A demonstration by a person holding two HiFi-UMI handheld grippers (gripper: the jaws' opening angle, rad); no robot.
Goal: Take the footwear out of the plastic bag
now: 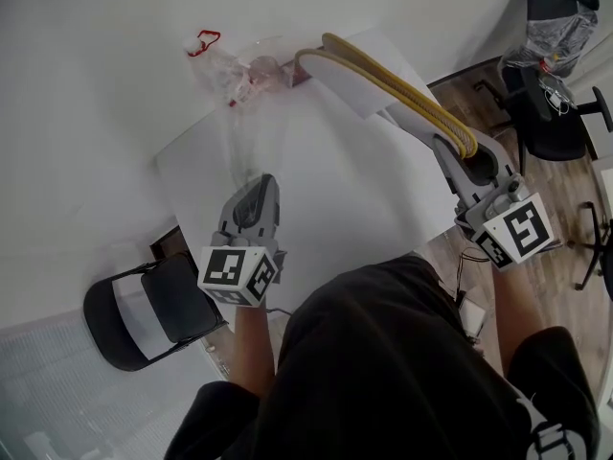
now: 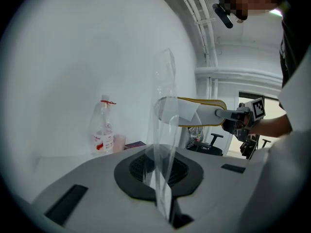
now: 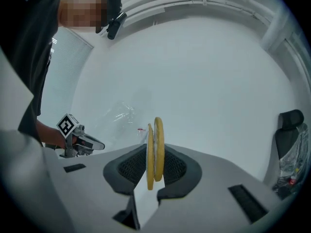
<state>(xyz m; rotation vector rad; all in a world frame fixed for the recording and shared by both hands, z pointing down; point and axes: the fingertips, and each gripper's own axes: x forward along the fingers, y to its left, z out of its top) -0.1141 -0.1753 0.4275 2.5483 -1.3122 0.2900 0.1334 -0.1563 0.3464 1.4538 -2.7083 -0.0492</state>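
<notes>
A bottle (image 1: 213, 57) is standing at the tabletop's (image 1: 345, 190) far edge, behind the plastic bag (image 2: 164, 130). The slippers (image 1: 383, 80) are hanging right of the bag, above the tabletop.

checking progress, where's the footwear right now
In the head view the slippers are upper right over the table, clamped in the right hand-held gripper, far end beside the clear bag in the left hand-held gripper.

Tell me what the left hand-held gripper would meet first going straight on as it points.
Past the clear plastic bag clamped in the left hand-held gripper, probably the toe end of the slippers held by the right hand-held gripper, just right of its line; depth is unclear, so it might miss.
</notes>
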